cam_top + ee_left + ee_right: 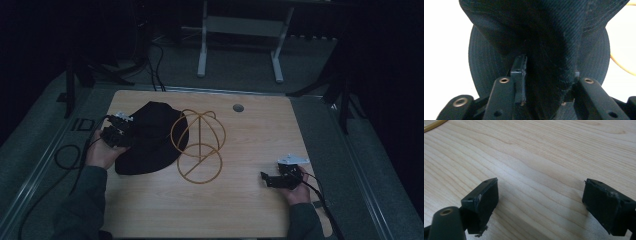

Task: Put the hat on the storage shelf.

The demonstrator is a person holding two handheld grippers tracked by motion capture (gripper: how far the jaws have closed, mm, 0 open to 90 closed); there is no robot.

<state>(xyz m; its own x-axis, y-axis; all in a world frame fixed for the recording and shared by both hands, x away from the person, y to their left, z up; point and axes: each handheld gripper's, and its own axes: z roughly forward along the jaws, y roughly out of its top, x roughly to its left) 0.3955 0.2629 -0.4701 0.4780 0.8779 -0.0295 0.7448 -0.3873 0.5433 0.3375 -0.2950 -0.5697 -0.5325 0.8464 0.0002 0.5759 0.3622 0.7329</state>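
A black brimmed hat (150,137) lies on the left half of the wooden table (250,145), leaning against a gold wire stand (198,145) made of hoops. My left gripper (121,131) is at the hat's left side, shut on a raised fold of its black fabric (549,62), which fills the space between the jaws. My right gripper (267,179) rests low over bare wood at the right front, away from the stand. Its jaws are spread wide, and between its fingertips (486,195) there is only table.
A round cable hole (238,107) sits in the tabletop at the back. Cables trail off the table's left side and from the right gripper. A white desk frame (240,40) stands on the floor behind. A bit of gold wire (434,126) crosses the right gripper view's top-left corner.
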